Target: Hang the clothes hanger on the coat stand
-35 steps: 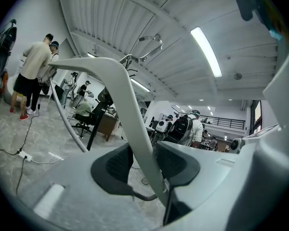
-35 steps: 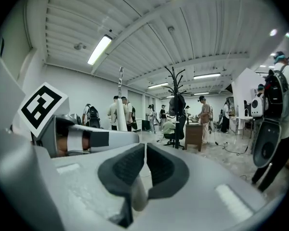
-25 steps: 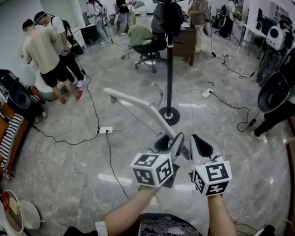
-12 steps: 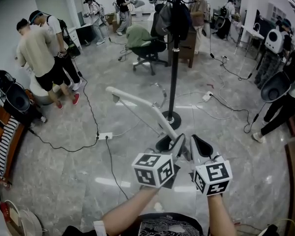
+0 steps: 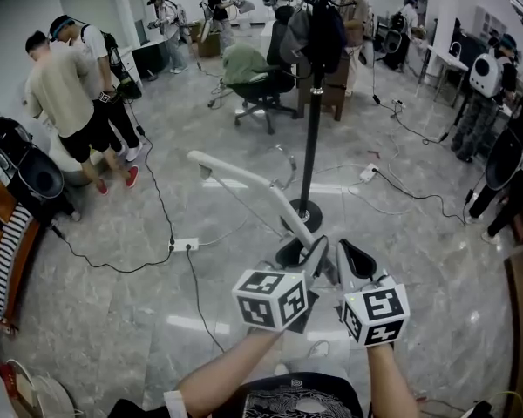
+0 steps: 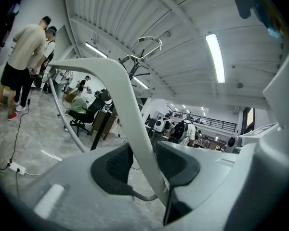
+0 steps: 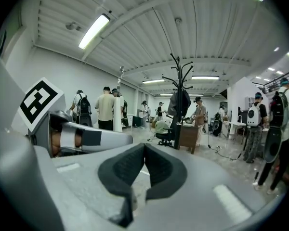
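A white clothes hanger [image 5: 244, 185] slants up and to the left from my left gripper [image 5: 314, 249], which is shut on one of its arms. In the left gripper view that arm [image 6: 135, 124] passes between the dark pads [image 6: 116, 163], and the metal hook [image 6: 149, 42] stands above. The black coat stand [image 5: 312, 103] rises just beyond the hanger, with dark garments on its top and its round base [image 5: 301, 216] on the floor. My right gripper [image 5: 349, 252] hangs beside the left one, shut with nothing in it. In the right gripper view the stand [image 7: 179, 100] lies straight ahead.
A power strip [image 5: 185, 244] and several cables cross the grey floor. Behind the stand are an office chair with a green cloth [image 5: 257, 81] and a brown desk [image 5: 336, 68]. People stand at the left [image 5: 65, 94] and the right [image 5: 497, 181].
The view has shifted a little, and the coat stand now looks slightly closer and further right. Both grippers keep their hold and place; people in the background have moved.
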### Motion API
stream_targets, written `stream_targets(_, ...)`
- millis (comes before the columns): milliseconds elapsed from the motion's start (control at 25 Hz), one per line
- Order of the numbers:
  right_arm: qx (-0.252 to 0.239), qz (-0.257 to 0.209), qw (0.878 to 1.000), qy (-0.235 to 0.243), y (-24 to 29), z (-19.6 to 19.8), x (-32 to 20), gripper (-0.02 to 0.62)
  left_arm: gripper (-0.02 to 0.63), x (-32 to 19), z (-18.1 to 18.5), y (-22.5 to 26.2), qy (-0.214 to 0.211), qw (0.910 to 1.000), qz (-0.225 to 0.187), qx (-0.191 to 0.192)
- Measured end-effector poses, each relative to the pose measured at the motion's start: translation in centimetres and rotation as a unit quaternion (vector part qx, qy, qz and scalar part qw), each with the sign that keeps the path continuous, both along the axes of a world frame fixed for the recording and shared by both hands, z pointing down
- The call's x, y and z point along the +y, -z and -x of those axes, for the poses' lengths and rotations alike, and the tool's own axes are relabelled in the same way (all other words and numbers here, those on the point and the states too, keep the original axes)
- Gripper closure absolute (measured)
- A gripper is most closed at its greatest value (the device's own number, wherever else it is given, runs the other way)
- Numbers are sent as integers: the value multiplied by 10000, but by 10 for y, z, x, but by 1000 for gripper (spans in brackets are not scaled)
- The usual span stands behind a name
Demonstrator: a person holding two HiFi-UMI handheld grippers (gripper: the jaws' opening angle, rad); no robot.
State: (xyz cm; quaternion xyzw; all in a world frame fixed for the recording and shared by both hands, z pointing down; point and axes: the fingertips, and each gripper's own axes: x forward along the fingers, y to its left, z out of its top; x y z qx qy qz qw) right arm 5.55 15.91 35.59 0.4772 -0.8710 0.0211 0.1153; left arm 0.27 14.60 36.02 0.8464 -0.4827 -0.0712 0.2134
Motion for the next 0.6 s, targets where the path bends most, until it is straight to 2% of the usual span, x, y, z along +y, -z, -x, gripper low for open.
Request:
stream_targets(240,-49,28,10000,63,-4,1,-32,594,453,-30,2,-3,53,10000,42,-46)
stream_targets(600,-169,29,9994,290,-12,-11,-115,594,453,-108,-14,-10,178,9997,8,-178)
